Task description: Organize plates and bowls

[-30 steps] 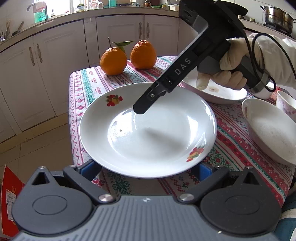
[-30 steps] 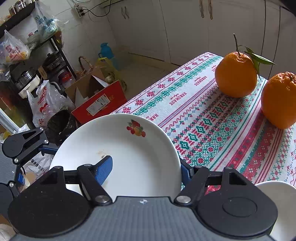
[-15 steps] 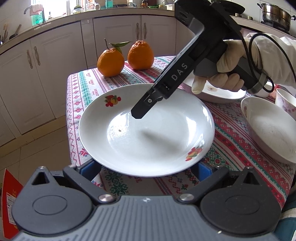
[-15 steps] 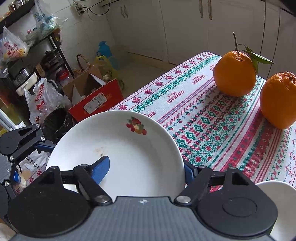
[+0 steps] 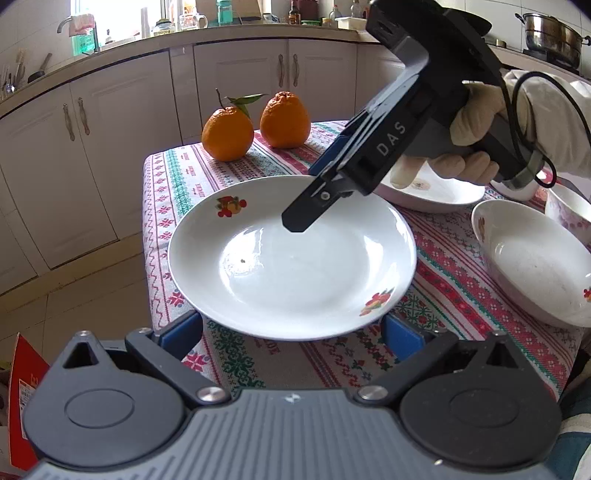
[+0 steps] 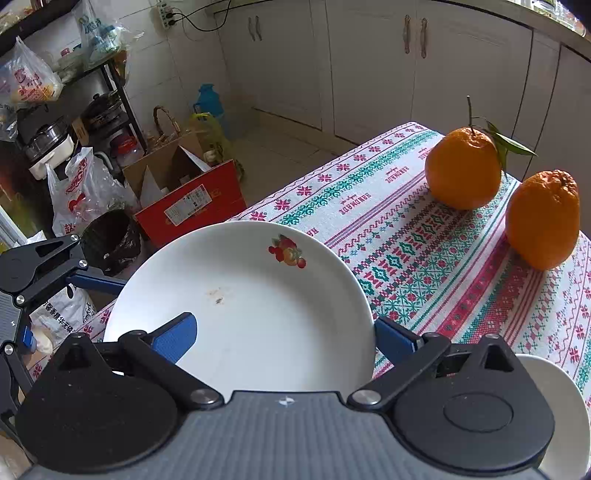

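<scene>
As our right gripper finishes spreading wide over the plate, one finger sits above its bowl, the other outside the rim. The plate lies at the tabletop near edge. Our left gripper stands spread, straddling the plate's near rim.

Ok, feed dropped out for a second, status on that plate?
Right tool just opened, straddling rim of white round fruit-print plate, not gripping. Left tool open at near rim. Plate flat on patterned tablecloth. Nothing blocking.

A kitchen in daylight: cream cabinets run under a cluttered countertop, a bright window above them. On the tiled floor beside the cabinets stand a red cardboard box and a loaded metal shelf.
</scene>
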Motion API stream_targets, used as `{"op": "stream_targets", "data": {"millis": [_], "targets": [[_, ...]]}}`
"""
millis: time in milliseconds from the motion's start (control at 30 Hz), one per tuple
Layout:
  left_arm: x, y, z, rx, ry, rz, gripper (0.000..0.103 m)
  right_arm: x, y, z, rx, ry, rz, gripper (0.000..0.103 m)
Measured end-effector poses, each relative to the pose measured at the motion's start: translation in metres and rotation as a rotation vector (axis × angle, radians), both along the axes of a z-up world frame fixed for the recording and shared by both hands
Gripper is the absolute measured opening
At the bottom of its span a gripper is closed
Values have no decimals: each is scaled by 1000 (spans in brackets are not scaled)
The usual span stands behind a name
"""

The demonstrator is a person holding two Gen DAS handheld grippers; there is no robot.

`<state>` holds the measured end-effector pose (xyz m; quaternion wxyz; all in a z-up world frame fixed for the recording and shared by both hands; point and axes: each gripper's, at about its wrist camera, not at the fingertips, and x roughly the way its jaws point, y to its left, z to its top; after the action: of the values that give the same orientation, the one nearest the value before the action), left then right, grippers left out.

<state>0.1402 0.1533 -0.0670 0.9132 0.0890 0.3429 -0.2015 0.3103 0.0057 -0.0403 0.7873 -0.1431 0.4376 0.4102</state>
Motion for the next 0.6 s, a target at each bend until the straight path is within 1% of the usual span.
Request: {"op": "stream_targets", "data": {"millis": [100, 200, 267, 333, 400, 467, 600], "targets": [[-9, 4, 6, -24, -3, 22, 102, -9, -10, 8, 16, -8, -12, 103], [-20, 5, 14, -28, -20, 55, 102, -23, -21, 19, 24, -29, -19, 103], [-25, 5, 17, -18, -21, 101, 102, -35, -28, 27, 34, -48, -22, 103], [-29, 6, 20, -27, -18, 141, 102, -46, -35, 33, 41, -63, -30, 103], [-35, 6, 22, -15, -34, 180, 102, -57, -43, 38, 55, -71, -46, 103], [-42, 3, 26, -3, -49, 191, 102, -69, -50, 41, 70, -74, -61, 103], [-56, -2, 31, -32, -52, 195, 102, -97, -64, 47, 81, -105, -74, 103]]}}
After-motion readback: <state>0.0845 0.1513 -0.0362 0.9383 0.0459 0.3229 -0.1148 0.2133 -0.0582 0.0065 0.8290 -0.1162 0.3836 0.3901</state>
